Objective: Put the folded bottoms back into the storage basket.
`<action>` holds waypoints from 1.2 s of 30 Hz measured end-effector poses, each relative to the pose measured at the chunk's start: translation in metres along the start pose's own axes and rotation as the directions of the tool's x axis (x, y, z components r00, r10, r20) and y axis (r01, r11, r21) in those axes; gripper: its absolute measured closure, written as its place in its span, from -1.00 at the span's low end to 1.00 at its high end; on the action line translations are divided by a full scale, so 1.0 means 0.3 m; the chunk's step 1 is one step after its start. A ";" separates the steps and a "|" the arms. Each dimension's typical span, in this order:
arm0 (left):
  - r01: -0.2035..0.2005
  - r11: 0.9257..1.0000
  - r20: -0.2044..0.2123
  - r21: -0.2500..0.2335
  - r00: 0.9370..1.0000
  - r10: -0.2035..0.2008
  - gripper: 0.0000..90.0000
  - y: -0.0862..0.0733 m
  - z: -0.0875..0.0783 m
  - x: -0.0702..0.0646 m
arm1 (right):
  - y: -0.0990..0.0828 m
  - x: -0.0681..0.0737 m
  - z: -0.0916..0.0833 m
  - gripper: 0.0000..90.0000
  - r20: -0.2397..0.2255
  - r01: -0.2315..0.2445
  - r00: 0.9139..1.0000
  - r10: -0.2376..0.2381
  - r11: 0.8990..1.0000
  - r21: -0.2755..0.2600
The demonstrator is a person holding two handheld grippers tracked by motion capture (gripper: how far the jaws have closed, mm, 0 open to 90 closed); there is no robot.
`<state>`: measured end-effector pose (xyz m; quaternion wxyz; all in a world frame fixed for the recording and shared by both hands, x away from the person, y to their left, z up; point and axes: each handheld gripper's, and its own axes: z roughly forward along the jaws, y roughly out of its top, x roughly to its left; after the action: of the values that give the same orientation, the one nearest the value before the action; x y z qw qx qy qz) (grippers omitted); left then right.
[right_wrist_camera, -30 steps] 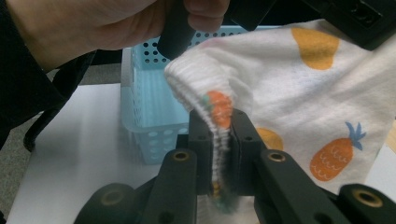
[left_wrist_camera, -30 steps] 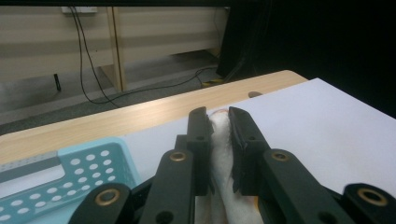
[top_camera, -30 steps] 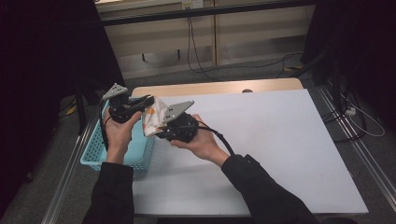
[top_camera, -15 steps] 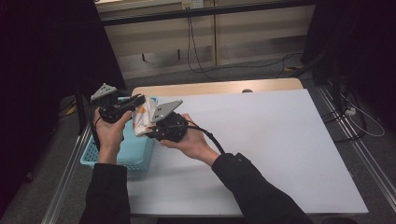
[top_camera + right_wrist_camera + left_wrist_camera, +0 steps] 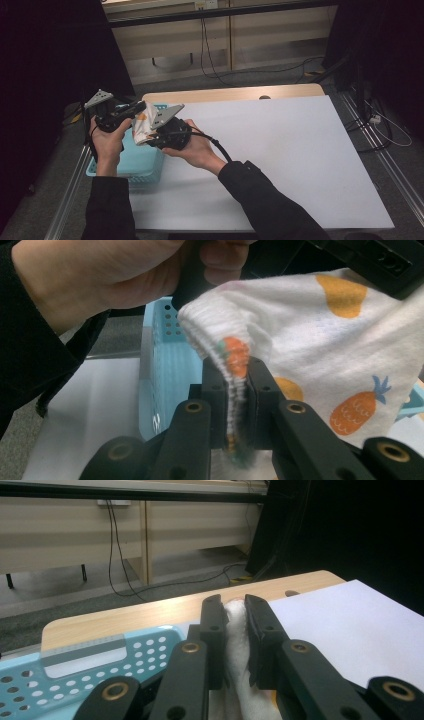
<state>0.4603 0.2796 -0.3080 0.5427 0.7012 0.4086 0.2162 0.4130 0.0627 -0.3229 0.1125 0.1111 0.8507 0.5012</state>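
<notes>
Up at the left edge of the tabletop point(image 5: 280, 150), a small white cloth point(image 5: 142, 126) hangs in the air between the two tools, above the near-right part of a light blue perforated basket point(image 5: 131, 165). Both tools are closed on it: the left tool point(image 5: 134, 110) pinches one part, the right tool point(image 5: 152, 134) another, so the cloth is stretched a little between them. From the high view it reads as a crumpled white bundle with faint orange marks. The right gripper view brings out what that view cannot: the cloth point(image 5: 320, 345) carries orange pineapple prints, and a ribbed hem with an orange patch is clamped between the black jaws of the right tool point(image 5: 238, 375), with the basket point(image 5: 167, 365) behind and the person's left hand point(image 5: 100, 275) above. The left gripper view shows plain white fabric point(image 5: 235, 645) squeezed in the left tool point(image 5: 234, 611), the basket rim point(image 5: 85, 655) at near left, the wooden far edge of the tabletop point(image 5: 150, 612) beyond, and a cabinet point(image 5: 125, 525) with cables on the floor behind it.
</notes>
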 end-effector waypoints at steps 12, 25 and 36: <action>0.028 0.999 -0.025 -0.026 0.999 -0.029 0.78 0.002 -0.055 0.047 | 0.066 0.012 0.053 0.82 -0.017 0.020 1.000 -0.020 1.000 -0.002; 0.040 0.999 -0.074 -0.025 0.996 -0.041 0.78 -0.016 -0.083 0.102 | 0.085 0.003 0.106 0.82 -0.032 0.005 0.999 -0.004 1.000 0.003; 0.049 0.999 -0.115 -0.001 0.992 -0.049 0.78 -0.042 -0.076 0.138 | 0.068 -0.014 0.172 0.82 -0.045 -0.011 0.999 0.012 1.000 0.021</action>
<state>0.4628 0.3272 -0.3184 0.5227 0.6778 0.4567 0.2425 0.4341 0.1137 -0.3291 0.0892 0.1059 0.8576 0.4954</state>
